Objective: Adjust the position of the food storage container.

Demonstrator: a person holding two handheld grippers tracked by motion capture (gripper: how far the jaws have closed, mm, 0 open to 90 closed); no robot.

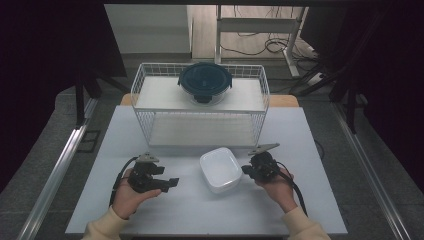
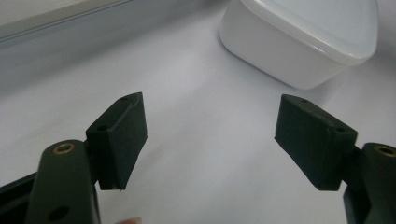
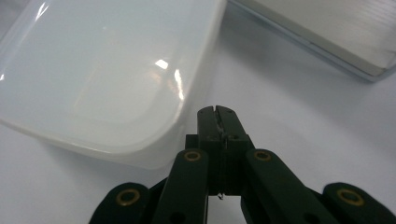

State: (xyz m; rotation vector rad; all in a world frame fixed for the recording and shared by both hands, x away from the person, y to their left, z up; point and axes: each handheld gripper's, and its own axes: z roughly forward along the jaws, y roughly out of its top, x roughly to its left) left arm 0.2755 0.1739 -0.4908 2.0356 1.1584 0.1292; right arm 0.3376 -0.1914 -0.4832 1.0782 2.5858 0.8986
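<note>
White tub (image 1: 220, 169) sits mid-worktop (image 1: 200, 215), left tongs (image 1: 170, 183) gaping at its 9 o'clock, right tongs (image 1: 246, 170) pinched closed, empty, at 3. Looks light, stiff, slick; grip the rim.

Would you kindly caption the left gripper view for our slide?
Open hand-held gripper hovering over the white table, facing a lidded white container.

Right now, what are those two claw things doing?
Left gripper: open, holding nothing.
Right gripper: shut, holding nothing, beside the white tub.
</note>
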